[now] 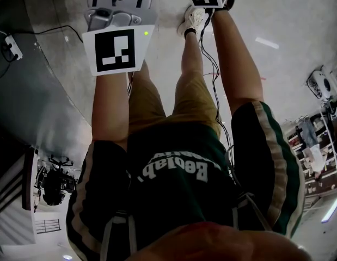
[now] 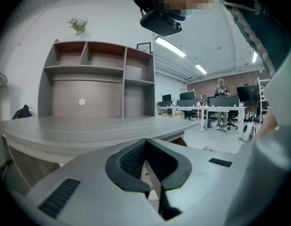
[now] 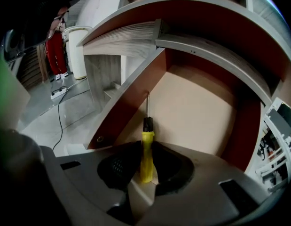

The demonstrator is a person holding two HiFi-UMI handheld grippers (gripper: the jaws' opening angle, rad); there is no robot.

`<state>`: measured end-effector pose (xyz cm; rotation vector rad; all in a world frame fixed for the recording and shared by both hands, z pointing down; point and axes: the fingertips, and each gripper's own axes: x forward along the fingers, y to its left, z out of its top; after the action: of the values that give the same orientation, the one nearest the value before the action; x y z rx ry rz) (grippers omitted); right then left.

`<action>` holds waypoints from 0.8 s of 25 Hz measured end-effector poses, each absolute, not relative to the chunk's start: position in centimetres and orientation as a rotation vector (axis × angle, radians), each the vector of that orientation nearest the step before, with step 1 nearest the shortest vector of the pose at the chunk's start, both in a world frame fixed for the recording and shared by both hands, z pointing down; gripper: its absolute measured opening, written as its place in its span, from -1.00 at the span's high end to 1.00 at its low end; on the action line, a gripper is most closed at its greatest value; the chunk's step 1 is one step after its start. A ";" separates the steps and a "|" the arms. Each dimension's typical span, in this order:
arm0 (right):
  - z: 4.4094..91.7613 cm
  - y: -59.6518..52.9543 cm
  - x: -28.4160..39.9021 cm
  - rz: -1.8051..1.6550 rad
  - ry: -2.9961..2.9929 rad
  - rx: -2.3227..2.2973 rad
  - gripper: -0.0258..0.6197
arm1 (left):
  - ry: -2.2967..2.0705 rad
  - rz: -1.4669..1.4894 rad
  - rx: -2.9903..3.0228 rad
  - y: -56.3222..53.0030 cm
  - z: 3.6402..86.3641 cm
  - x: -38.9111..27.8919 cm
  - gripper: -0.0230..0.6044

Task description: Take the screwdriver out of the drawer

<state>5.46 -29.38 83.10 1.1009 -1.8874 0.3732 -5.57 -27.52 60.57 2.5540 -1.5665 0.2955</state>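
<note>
Grips the screwdriver [image 3: 145, 153] by its yellow handle with the right claw [image 3: 145, 146], pads pressed on either side. Lies on the pale floor of the open drawer [image 3: 201, 107], near its left wall, long axis running straight away from the claw, metal shaft pointing deeper in. Seems to call for a lift up and back along that axis, clear of the red-brown walls. Holds the left claw [image 2: 146, 149] pressed together on nothing, aimed level across the table [image 2: 89, 126], out of the job.
</note>
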 end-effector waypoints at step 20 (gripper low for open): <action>81.4 -28.2 6.3 0.410 -1.929 1.117 0.63 | -1.567 0.295 2.562 -27.5 59.3 -4.2 0.87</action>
<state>6.29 -28.19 81.40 1.1172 -1.9286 0.4103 -4.20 -27.47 59.32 2.5621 -1.5671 0.2951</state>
